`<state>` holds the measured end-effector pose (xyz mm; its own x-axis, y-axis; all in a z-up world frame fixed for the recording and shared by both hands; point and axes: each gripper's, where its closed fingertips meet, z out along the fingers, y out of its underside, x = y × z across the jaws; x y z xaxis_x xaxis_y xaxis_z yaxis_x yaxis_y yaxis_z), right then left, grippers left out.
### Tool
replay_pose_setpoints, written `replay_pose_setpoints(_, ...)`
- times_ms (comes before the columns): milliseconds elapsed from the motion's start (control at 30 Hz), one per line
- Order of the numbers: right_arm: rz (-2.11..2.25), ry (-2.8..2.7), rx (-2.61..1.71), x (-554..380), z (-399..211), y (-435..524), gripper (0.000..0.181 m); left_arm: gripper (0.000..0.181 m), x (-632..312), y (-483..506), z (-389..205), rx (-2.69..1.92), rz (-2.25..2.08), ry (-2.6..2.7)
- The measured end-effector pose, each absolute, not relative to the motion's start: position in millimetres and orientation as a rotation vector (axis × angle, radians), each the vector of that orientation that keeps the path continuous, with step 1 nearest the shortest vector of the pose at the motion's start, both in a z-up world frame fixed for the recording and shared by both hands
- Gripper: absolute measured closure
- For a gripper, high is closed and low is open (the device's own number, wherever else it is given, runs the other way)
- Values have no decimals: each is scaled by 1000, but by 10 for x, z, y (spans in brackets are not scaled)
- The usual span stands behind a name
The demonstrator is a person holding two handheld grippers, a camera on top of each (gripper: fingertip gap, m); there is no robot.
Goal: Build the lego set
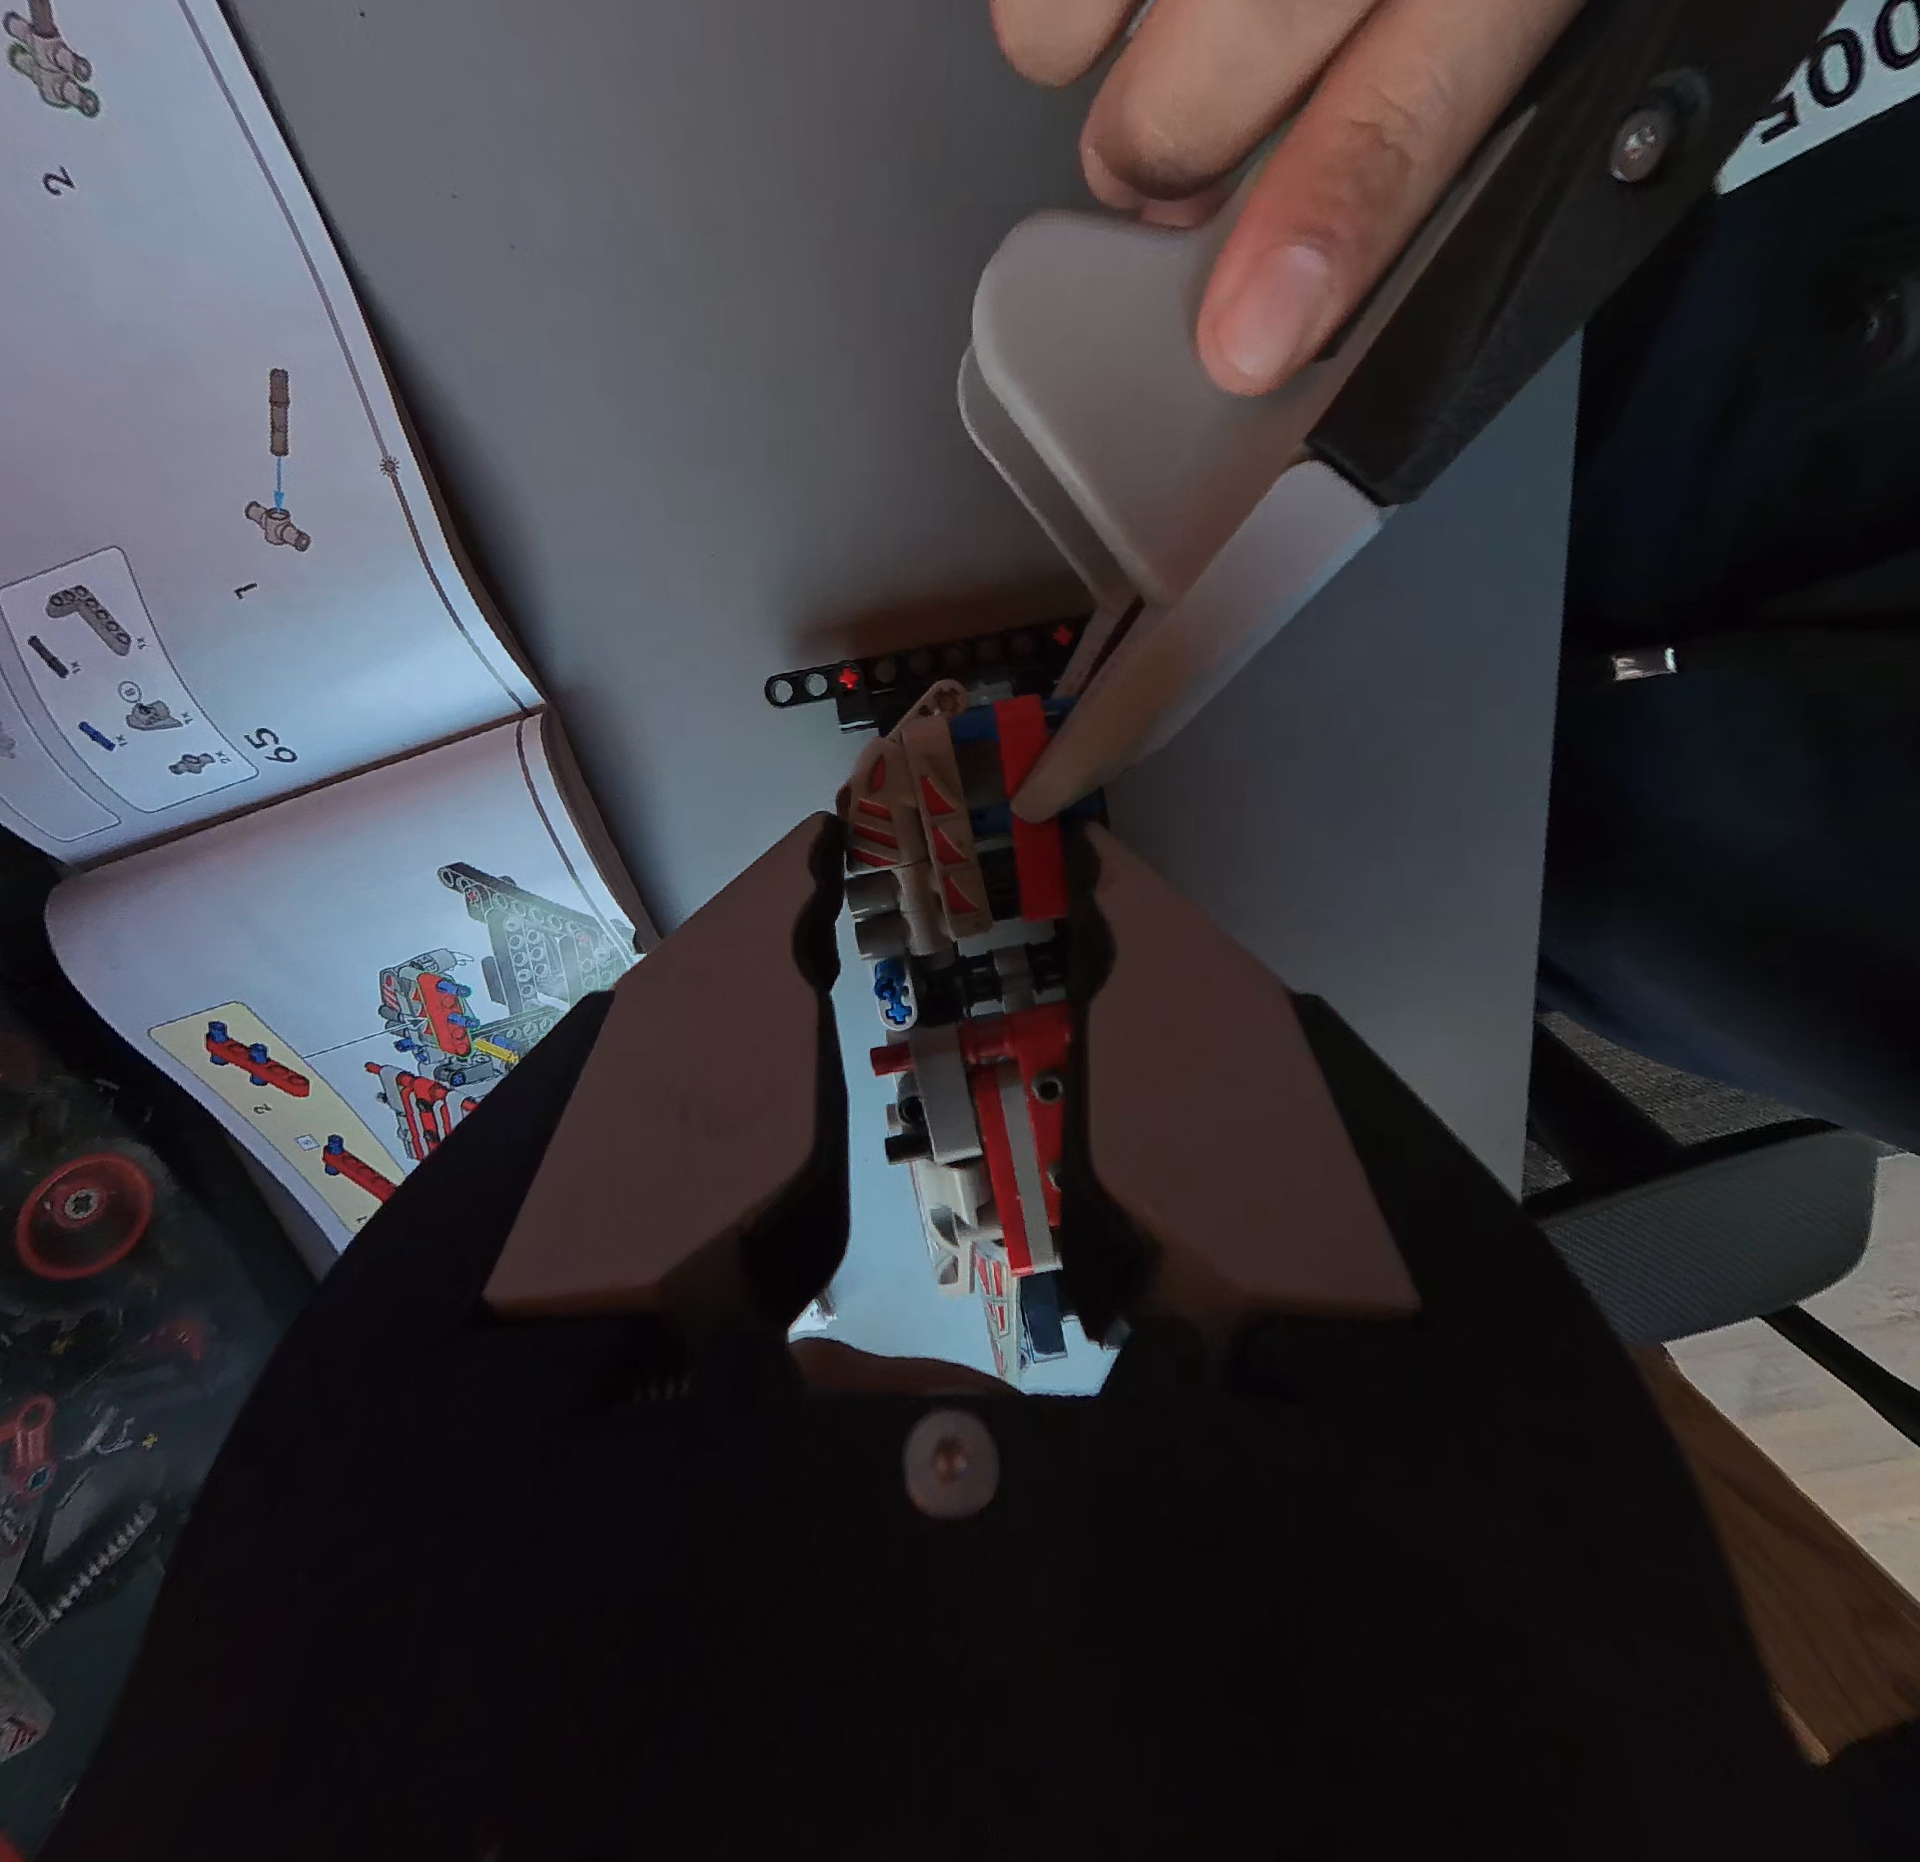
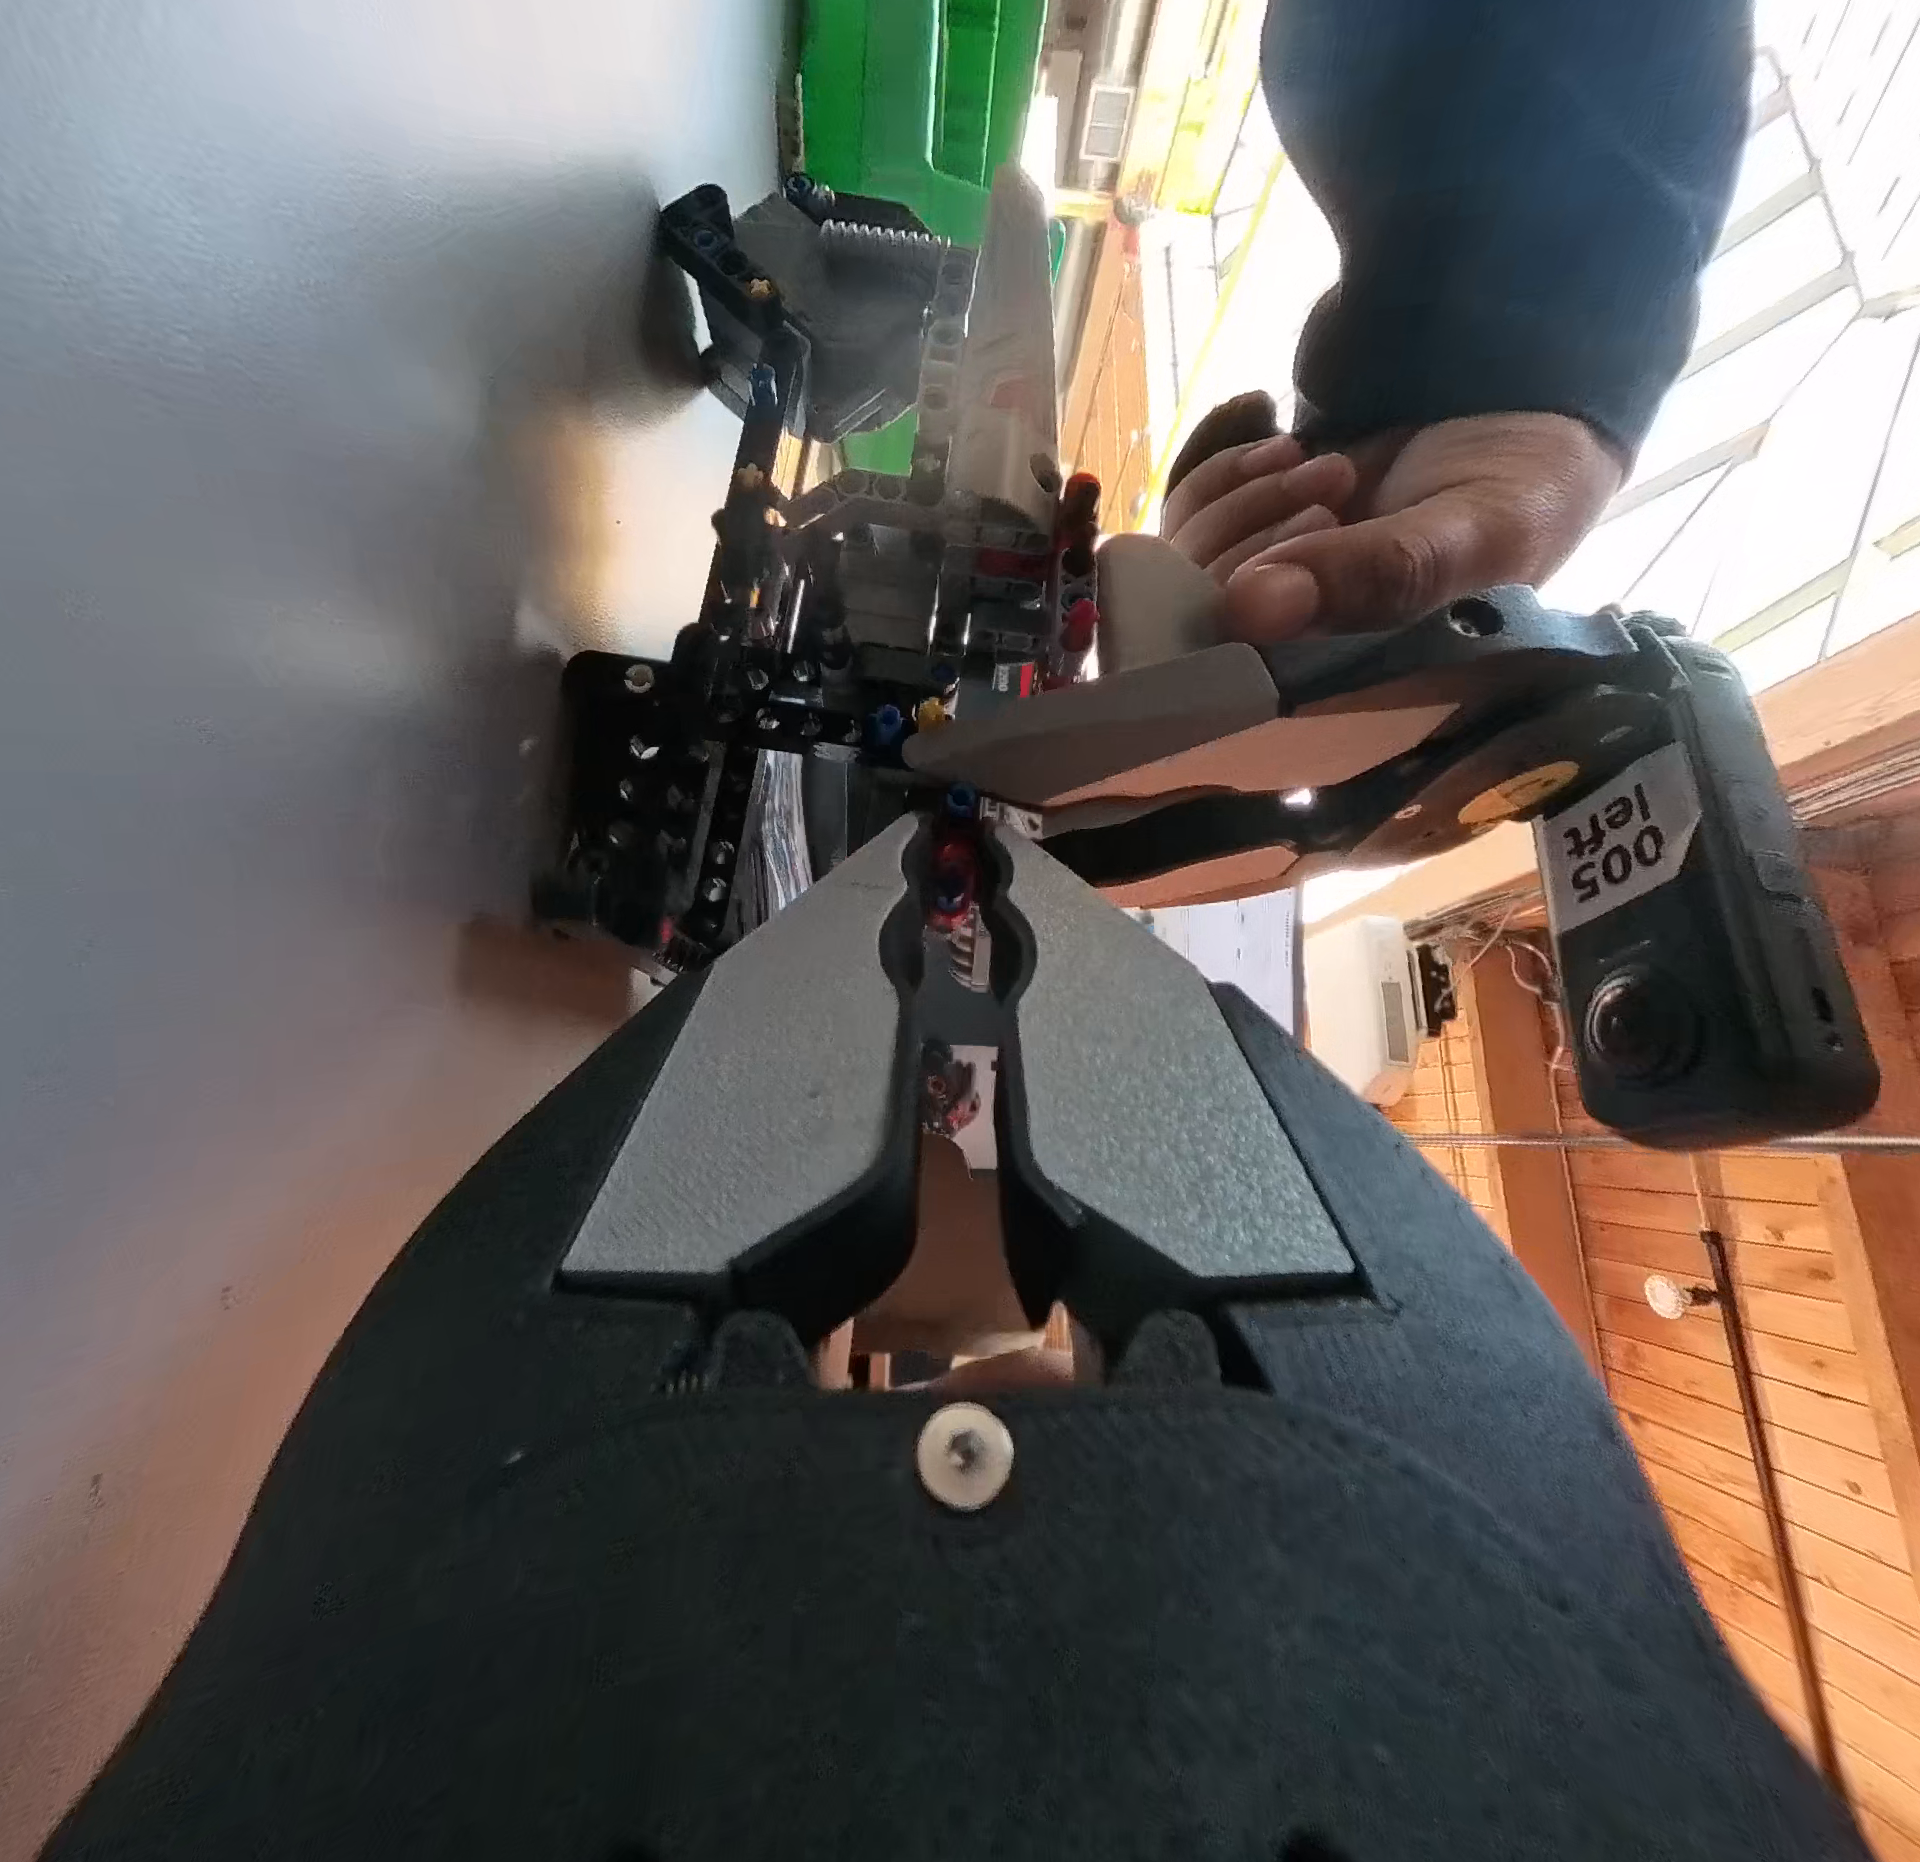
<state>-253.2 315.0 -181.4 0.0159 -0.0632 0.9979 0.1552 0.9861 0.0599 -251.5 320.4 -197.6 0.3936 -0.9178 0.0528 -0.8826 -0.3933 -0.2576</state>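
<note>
Red, white and blue, the lego model [image 1: 961, 960] stands on the grey worktop [image 1: 665, 337], just right of the open instruction booklet [image 1: 208, 482]. The left tongs [image 1: 961, 877] are clamped on the model's body. The right tongs [image 2: 961, 856] are pinched on a small red-and-blue piece [image 2: 954, 867], probably a pin, at the model's near end. Good practice: hold the model steady with the left, line the piece up squarely, then press without twisting.

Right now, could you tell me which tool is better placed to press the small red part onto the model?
The right tool: it is shut on the small red part, tips at the model. The left tool is occupied clamping the model.
</note>
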Motion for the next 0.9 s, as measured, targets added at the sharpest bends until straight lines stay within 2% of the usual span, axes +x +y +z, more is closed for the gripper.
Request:
replay_pose_setpoints(33, -170, -1545, -75, -2532, -1814, 3150, 178, 140, -2510, 3197, -1972, -2469, -308, 1601)
replay_pose_setpoints(200, -168, -1535, -57, -2528, -1812, 3117, 177, 136, -2514, 3135, -1931, -2500, -464, 1579)
replay_pose_setpoints(433, -155, -1538, -55, -2524, -1818, 3105, 177, 150, -2556, 3194, -1759, -2470, -474, 1558)
replay_pose_setpoints(900, -141, -1537, -69, -2533, -1818, 3148, 177, 142, -2540, 3166, -1839, -2507, -422, 1665)
